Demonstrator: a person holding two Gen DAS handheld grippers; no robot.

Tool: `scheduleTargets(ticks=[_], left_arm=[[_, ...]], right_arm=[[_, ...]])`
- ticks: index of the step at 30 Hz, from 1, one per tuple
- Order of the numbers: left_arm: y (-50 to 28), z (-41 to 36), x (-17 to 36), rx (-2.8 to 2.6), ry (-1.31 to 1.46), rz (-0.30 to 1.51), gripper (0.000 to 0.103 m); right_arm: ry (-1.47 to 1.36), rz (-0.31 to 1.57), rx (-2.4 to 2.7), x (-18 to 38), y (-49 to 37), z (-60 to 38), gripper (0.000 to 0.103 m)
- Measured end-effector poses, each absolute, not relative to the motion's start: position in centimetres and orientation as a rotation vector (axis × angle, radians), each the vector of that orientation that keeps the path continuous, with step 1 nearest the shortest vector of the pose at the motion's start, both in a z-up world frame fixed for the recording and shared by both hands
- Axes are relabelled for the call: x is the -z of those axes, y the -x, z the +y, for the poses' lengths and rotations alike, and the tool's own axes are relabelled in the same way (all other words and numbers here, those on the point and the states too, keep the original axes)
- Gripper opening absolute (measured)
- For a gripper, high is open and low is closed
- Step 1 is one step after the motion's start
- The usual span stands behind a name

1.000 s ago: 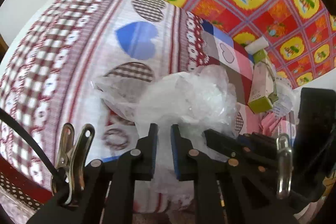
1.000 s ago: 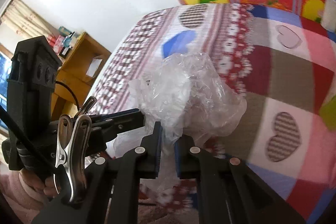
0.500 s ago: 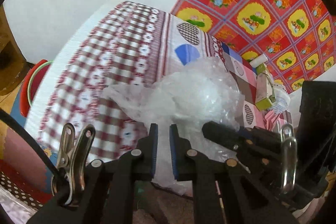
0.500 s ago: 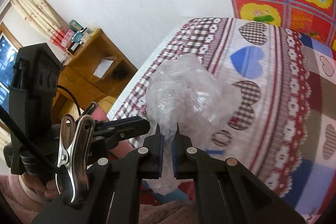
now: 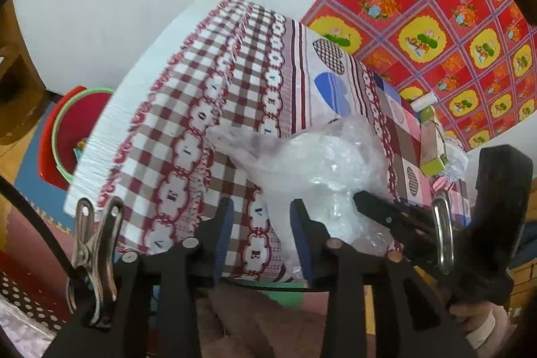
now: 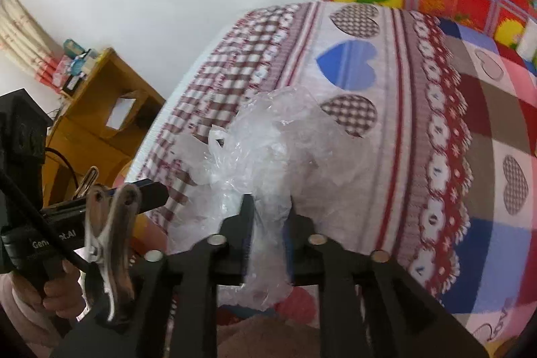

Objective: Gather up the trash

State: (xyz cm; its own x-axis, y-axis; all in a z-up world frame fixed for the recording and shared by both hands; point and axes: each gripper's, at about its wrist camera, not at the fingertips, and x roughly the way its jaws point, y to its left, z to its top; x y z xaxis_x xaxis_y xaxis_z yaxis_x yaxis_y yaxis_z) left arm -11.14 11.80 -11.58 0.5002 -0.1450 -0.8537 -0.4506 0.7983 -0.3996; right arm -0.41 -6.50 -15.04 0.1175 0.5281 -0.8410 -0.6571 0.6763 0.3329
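A crumpled clear plastic bag (image 5: pixel 312 163) hangs at the edge of the bed (image 5: pixel 214 109), over the floor. My left gripper (image 5: pixel 261 217) has its jaws opening. Only a strip of the bag's film lies beside its right pad, and nothing is pinched. In the right wrist view the bag (image 6: pixel 278 143) bulges above my right gripper (image 6: pixel 272 217). Those jaws are opening too, with loose film between the pads and trailing below them. The right gripper's fingers (image 5: pixel 369 203) reach the bag from the right in the left wrist view. The left gripper's fingertip (image 6: pixel 151 193) shows at the left in the right wrist view.
A red basin (image 5: pixel 70 130) with a green rim stands on the floor left of the bed. Cartons and a bottle (image 5: pixel 433 143) lie on the bed by a red patterned quilt (image 5: pixel 453 22). A wooden shelf unit (image 6: pixel 100 123) stands by the wall. A hand (image 6: pixel 60 294) holds the left gripper's handle.
Both grippers carried the bag from over the bed to its edge, and the basin came into view. The jaws of both, pinched on the film before, have parted.
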Motion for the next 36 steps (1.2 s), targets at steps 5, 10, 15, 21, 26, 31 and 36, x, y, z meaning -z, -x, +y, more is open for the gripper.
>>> scheduleTargets(ticks=[5,10,15,21,26,31,36], left_arm=[[10.1,11.6,13.0,-0.183,0.685,1.092,0.053],[8.8,10.9,14.6,-0.172,0.71,1.137,0.053],[7.4,9.8,14.8,-0.15,0.703,1.136,0.054],[6.1,9.1,14.9,-0.14,0.701,1.129,0.044],[6.4,10.3,14.8,-0.15,0.74,1.131,0.038],[7.3,12.0,14.2,-0.201,0.771,1.094,0.035],[9.2,14.1,13.3,-0.223,0.816,1.036,0.023]], right_arm=[[0.136,1.166,-0.807,15.4,-0.6,-7.8,0.037],[0.134,1.227,-0.83,16.7,-1.9,-7.9,0.038],[0.154,1.248,-0.874,17.9,-2.2,-7.0,0.038],[0.184,1.243,-0.98,18.0,-1.8,-5.5,0.024],[0.166,1.24,-1.055,17.4,-2.5,-4.5,0.019],[0.203,1.21,-1.125,16.3,-2.1,-2.1,0.016],[0.215,1.193,-1.216,14.8,-1.5,0.8,0.008]])
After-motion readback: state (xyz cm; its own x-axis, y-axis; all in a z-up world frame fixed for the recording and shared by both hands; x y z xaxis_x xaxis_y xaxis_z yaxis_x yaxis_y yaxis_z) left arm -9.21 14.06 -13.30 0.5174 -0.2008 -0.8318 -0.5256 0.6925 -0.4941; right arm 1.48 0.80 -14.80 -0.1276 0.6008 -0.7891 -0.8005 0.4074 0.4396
